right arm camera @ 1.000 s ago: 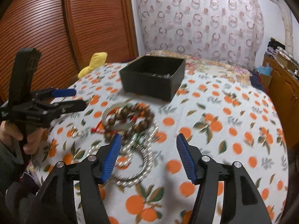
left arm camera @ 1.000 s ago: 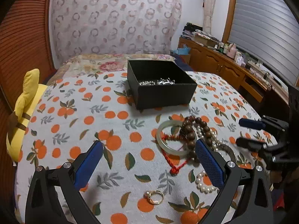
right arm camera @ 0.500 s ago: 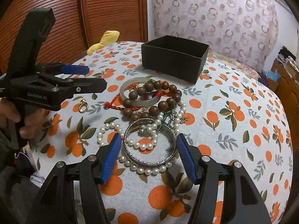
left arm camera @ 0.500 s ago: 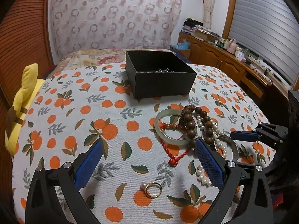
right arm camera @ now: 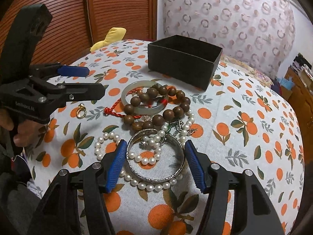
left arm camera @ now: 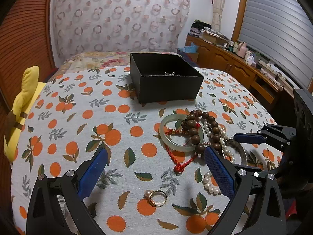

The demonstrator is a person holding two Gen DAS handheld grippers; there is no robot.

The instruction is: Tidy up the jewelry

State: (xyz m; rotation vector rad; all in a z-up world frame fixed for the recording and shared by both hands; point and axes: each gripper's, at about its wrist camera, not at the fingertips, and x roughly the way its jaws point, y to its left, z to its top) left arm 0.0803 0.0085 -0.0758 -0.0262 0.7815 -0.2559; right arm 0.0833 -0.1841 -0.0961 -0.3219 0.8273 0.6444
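A black open box (left arm camera: 168, 86) (right arm camera: 182, 66) stands on the orange-print cloth, with a silver chain inside. In front of it lies a heap: a jade bangle (left arm camera: 162, 131), a wooden bead bracelet (right arm camera: 168, 114), a red cord (left arm camera: 180, 166), a pearl necklace (right arm camera: 148, 186) and a silver bangle (right arm camera: 156, 179). My right gripper (right arm camera: 155, 156) is open, low over the cloth, and its blue pads flank the silver bangle. My left gripper (left arm camera: 156, 164) hangs open above bare cloth. A gold ring with a pearl (left arm camera: 156, 196) lies just before it.
A yellow plush toy (left arm camera: 23, 101) lies at the table's left edge. A cluttered wooden sideboard (left arm camera: 234, 62) runs along the right wall. A hand (right arm camera: 17, 129) holds the left gripper at the table's near left edge.
My right gripper has come down and forward over the heap, rolling level, and now straddles the silver bangle. Its jaws kept the same width. The left gripper has hardly moved.
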